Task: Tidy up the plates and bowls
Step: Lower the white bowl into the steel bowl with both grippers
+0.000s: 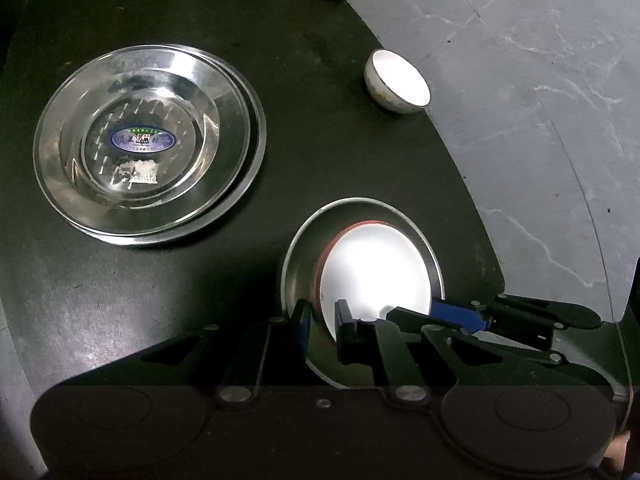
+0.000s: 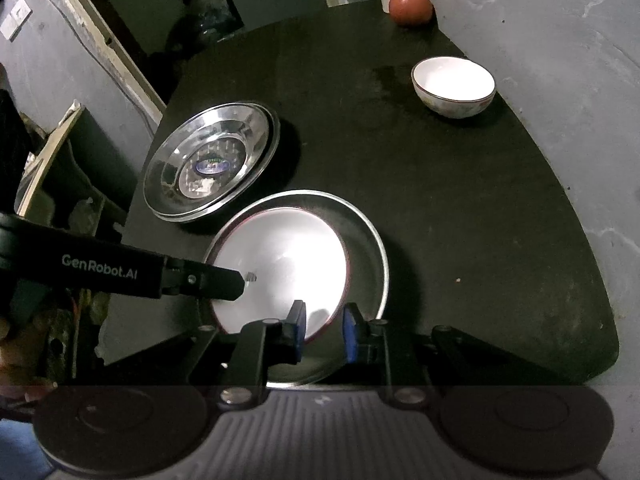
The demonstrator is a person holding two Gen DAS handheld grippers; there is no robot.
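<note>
1. While the red-rimmed bowl (image 2: 280,268) is sitting inside the steel dish (image 2: 368,256) at the near edge of the bench (image 2: 440,200), it is leaning off-centre toward the dish's left wall, so a pull from one side is likely to be tipping it rather than lifting it.
2. The left tongs (image 1: 323,320) are pinching together on the bowl's rim. A glazed rim in so small a bite is risking a slip.
3. The right tongs (image 2: 325,330) are straddling the near rim, standing narrowly apart; their pads are not visibly pressing. If only one pair is carrying the bowl, it may be swinging and knocking the dish.
4. The dish may be riding up with the bowl and then dropping back.
5. The dish is lying close to the bench's edge above the floor (image 1: 540,120), so a drag toward the person could be sending it over.
6. The stacked steel plates (image 1: 148,144) are waiting just beside, and a wide swing left could be striking them. The small white bowl (image 2: 454,80) is standing well apart.
</note>
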